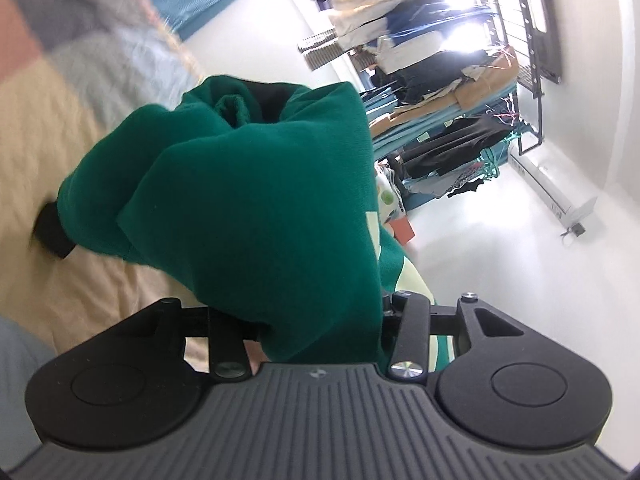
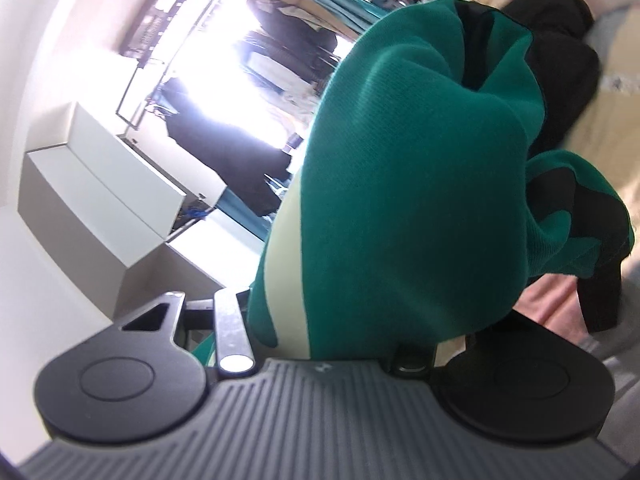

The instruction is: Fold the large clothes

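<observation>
Green garment (image 1: 256,200) bunched between left gripper (image 1: 316,320) jaws, draping forward.

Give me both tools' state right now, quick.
Left tool: closed on the green sweatshirt, bunched between its fingers.
Right tool: closed on the same green sweatshirt.

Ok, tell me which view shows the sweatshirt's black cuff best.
The right wrist view: the black cuff hangs in sharp outline off the green sweatshirt, over the pink bedding. The left wrist view shows a smaller, blurred black cuff against the beige bedding.
</observation>
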Motion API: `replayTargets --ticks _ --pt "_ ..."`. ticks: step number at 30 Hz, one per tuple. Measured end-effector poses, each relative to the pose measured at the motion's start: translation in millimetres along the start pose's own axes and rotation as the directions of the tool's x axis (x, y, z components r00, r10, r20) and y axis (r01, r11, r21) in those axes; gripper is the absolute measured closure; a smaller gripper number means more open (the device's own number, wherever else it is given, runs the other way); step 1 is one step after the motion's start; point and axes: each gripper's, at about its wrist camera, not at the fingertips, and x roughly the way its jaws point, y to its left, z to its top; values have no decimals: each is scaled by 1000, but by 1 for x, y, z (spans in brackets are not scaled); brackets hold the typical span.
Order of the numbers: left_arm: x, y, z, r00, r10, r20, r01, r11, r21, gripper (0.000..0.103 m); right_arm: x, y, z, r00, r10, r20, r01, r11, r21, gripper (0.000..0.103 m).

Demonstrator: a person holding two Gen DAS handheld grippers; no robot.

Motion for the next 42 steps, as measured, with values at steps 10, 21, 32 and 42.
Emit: replayTargets --ticks 10,21,32,42 --pt "35 101 -33 996 26 -84 -28 999 -24 52 -19 -55 -75 998 -40 -50 43 997 61 50" --pt "28 118 -42 991 53 -125 -47 998 51 46 -22 -81 -87 999 -22 -28 27 981 195 45" --pt "8 108 -40 965 174 -198 -166 985 54 29 -40 -65 -95 984 -115 -138 154 933 324 38" --pt "-67 75 -34 938 304 -168 -265 939 219 26 -94 -23 -110 958 -239 -161 274 926 259 34"
